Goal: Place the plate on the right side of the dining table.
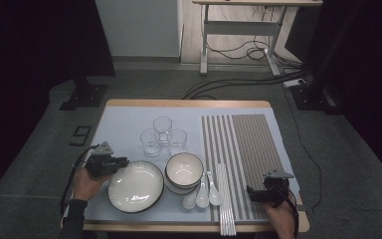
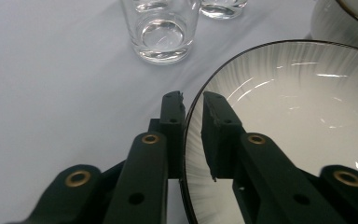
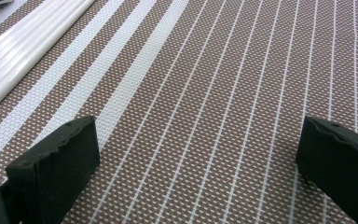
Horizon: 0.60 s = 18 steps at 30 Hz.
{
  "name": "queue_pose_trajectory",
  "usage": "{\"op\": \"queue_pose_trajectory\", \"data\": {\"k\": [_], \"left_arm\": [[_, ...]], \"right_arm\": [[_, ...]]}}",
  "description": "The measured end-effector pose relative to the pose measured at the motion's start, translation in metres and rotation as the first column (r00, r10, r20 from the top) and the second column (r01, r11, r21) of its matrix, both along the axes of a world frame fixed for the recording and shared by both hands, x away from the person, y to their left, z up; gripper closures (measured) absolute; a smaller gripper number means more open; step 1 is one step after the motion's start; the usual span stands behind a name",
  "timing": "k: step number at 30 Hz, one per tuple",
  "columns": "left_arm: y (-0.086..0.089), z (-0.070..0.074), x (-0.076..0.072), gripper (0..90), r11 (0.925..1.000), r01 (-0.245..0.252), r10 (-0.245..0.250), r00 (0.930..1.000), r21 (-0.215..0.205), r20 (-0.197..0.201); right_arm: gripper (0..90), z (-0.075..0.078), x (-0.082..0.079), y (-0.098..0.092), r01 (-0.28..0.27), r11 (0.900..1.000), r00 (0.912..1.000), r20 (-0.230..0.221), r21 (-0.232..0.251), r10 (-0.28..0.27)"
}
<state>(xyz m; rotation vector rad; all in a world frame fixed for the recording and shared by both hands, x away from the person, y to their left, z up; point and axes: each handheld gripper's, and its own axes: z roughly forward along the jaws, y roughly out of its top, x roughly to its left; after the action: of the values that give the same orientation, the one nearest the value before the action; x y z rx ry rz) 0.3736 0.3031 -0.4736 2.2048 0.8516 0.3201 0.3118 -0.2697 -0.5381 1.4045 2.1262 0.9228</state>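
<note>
One wide, shallow white ceramic plate with a thin dark rim lies at the near left of the pale blue table mat. Its left edge passes between the jaws of the left gripper, which stand narrow, one jaw outside the rim and one inside, clamped on it. Just right sit stacked white bowls; behind, three clear glass tumblers. The right gripper hangs with jaws wide over the brown striped woven placemat, beside white chopsticks.
</note>
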Motion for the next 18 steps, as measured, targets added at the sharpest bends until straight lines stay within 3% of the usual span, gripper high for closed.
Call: {"op": "queue_pose_trajectory", "data": {"k": [6,9,18], "left_arm": [[-0.0036,-0.0049,0.0046,79.7,0.9997,0.001,-0.001,0.9999,0.022,-0.016],[-0.0041,-0.0055,0.0047,84.6,0.9998,0.008,-0.008,0.9998,0.021,-0.02],[-0.0015,-0.006,0.0025,86.2,0.9999,0.012,-0.012,0.9997,0.011,-0.023]], "right_arm": [[0.0,0.0001,0.0,-0.0001,-0.001,1.0,1.0,-0.001,0.0,0.001],[0.0,0.0001,0.0,-0.0001,-0.001,1.0,1.0,-0.001,0.0,0.001],[0.0,0.0001,0.0,-0.0001,-0.001,1.0,1.0,-0.001,-0.001,0.001]]}}
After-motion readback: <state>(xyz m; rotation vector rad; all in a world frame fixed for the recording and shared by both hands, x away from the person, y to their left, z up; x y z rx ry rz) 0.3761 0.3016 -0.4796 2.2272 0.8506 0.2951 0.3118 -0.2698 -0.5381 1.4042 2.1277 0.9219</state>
